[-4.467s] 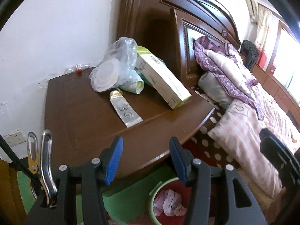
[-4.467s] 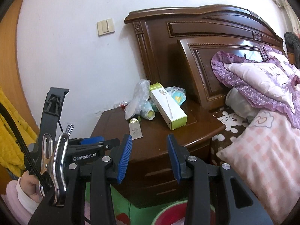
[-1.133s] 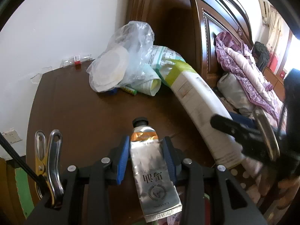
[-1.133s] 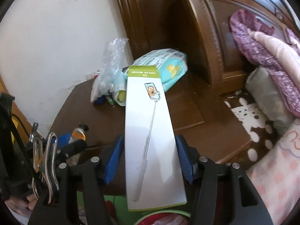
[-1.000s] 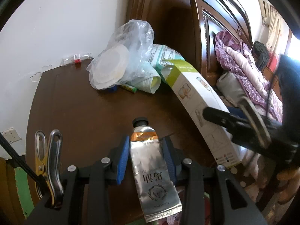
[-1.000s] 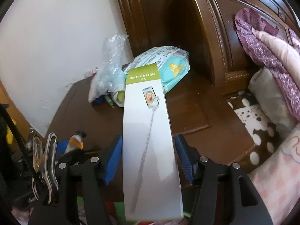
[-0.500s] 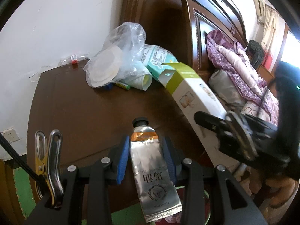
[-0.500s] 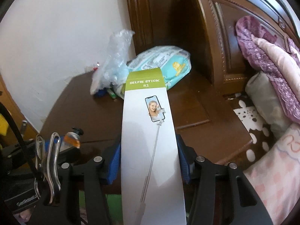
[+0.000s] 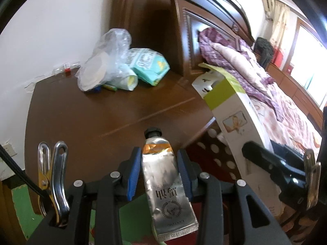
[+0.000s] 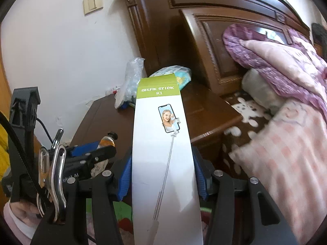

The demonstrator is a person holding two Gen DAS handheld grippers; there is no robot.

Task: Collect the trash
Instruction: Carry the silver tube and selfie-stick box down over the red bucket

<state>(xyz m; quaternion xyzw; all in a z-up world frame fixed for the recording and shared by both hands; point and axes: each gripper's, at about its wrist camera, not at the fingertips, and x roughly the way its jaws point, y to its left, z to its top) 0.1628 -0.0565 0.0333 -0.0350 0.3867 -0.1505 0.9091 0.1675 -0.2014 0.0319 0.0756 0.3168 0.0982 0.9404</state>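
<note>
Two hand-held grippers carry trash above the front edge of a dark wooden bench (image 9: 85, 118) beside a bed (image 10: 286, 143). The left hand-held gripper (image 9: 159, 170) is clamped on a crumpled silver tube (image 9: 163, 179) with a black cap, its blue pads pressing the tube's sides. The right hand-held gripper (image 10: 161, 175) grips a long white-and-green selfie-stick box (image 10: 161, 153) by its long sides; its jaws have just been closing on the box, which lies between them. Both items are off the bench top. Left on the bench, near the wall, are a clear plastic bag (image 9: 104, 57) and a teal wipes pack (image 9: 149, 65).

Risks, as judged: the box is long and held near one end, so it may pivot or slip in the pads if swung quickly. Its far end sticks out well ahead and could strike the bench edge or the left gripper. The tube's smooth foil could slide out. No bin can be made out below, so a drop may miss.
</note>
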